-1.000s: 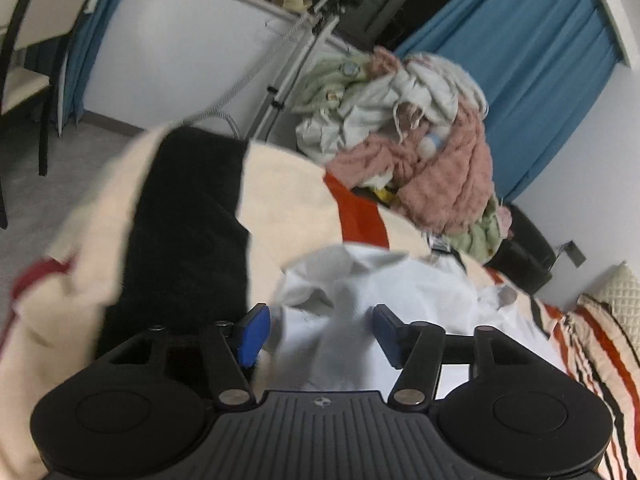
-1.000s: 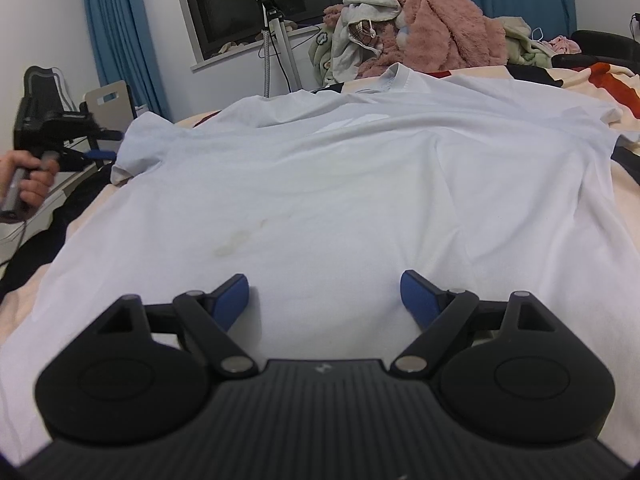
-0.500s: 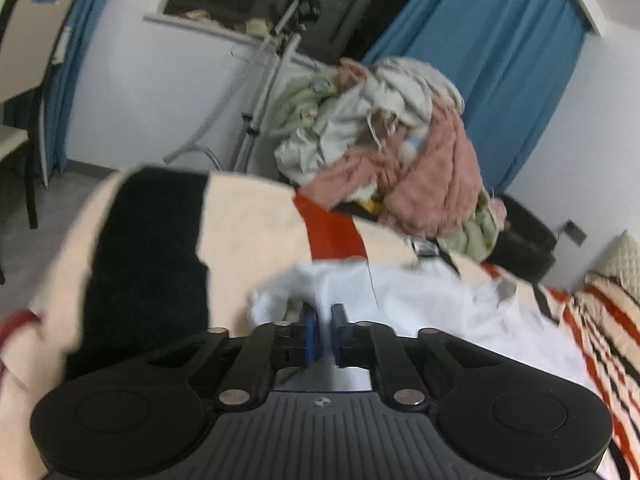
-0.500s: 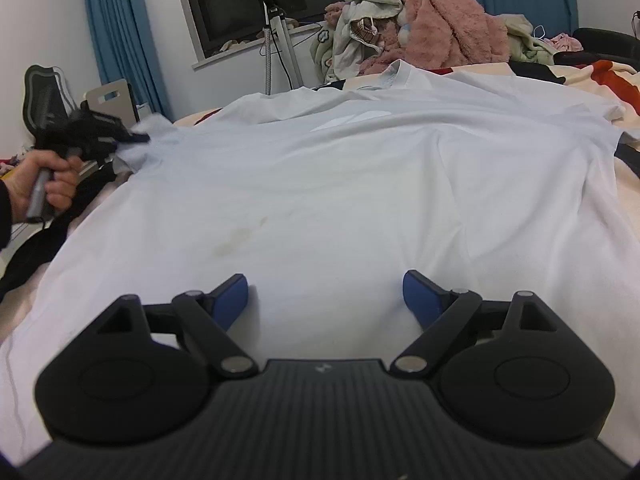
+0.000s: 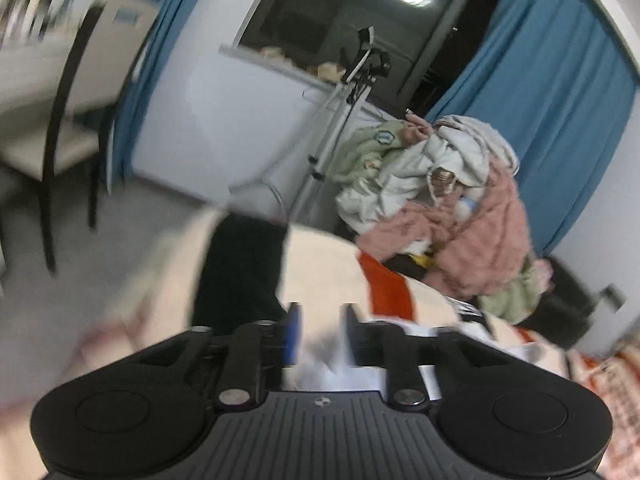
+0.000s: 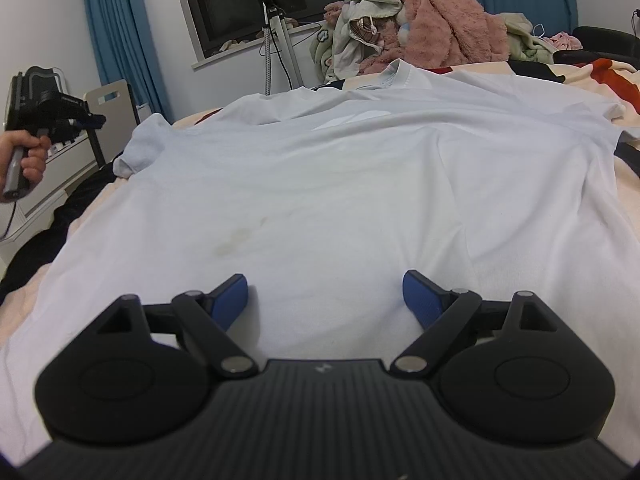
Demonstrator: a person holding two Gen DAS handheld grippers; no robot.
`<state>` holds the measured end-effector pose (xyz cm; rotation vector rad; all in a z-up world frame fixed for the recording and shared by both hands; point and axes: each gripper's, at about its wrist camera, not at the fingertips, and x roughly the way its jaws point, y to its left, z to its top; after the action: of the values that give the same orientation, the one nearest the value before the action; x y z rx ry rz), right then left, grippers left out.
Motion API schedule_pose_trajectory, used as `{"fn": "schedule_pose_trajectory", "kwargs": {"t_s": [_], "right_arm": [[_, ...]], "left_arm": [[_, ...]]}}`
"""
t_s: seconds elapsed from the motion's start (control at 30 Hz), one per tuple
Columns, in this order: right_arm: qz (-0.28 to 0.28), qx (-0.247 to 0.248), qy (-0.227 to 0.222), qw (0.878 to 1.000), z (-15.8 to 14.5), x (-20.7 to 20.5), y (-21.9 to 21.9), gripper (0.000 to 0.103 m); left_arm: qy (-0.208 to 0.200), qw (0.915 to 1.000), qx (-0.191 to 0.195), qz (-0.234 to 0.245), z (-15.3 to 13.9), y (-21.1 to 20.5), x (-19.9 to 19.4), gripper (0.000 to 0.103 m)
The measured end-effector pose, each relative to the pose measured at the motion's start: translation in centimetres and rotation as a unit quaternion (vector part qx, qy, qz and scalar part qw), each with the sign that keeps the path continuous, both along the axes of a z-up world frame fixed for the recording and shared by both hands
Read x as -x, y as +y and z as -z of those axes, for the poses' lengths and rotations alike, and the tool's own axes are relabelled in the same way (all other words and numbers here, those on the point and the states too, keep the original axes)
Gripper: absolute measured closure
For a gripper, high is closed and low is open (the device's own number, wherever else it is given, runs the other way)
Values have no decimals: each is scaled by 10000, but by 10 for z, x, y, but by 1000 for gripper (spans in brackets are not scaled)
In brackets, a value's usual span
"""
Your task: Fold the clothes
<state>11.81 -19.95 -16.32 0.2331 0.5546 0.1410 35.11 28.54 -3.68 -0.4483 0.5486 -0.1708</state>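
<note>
T-shirt (image 6: 340,184) sleeve released; left gripper (image 5: 318,338) reopened, lifted clear.

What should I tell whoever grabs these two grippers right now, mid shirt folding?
Left gripper: jaws have just been opening, now partly open with nothing pinched; it is held to the left of the shirt, clear of the sleeve.
Right gripper: wide open, low over the white T-shirt near its hem, gripping nothing.
The T-shirt lies spread flat on the striped blanket; a pile of clothes sits beyond the collar.
Done: shirt laid out. Left: every fold.
</note>
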Motion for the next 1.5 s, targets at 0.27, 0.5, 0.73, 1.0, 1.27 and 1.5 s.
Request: {"fn": "schedule_pose_trajectory", "kwargs": {"t_s": [0.27, 0.5, 0.73, 1.0, 1.27, 1.5], "right_arm": [[15, -51, -4, 10000, -1, 2, -1, 17], [38, -103, -1, 9999, -1, 2, -2, 18], [30, -29, 43, 10000, -3, -1, 0, 17], [231, -163, -239, 9993, -21, 4, -14, 18], [423, 35, -479, 9979, -36, 6, -27, 18], [505, 311, -769, 9953, -55, 25, -29, 18]], "left_arm": [[476, 9857, 1610, -130, 70, -48, 27, 2], [249, 9890, 1077, -981, 78, -91, -21, 25], [17, 9874, 452, -1514, 59, -82, -34, 98], [182, 9834, -1028, -1482, 50, -92, -34, 76], [-109, 9825, -1409, -1217, 10, -112, 49, 11], [-446, 9814, -1743, -668, -33, -184, 189, 4]]}}
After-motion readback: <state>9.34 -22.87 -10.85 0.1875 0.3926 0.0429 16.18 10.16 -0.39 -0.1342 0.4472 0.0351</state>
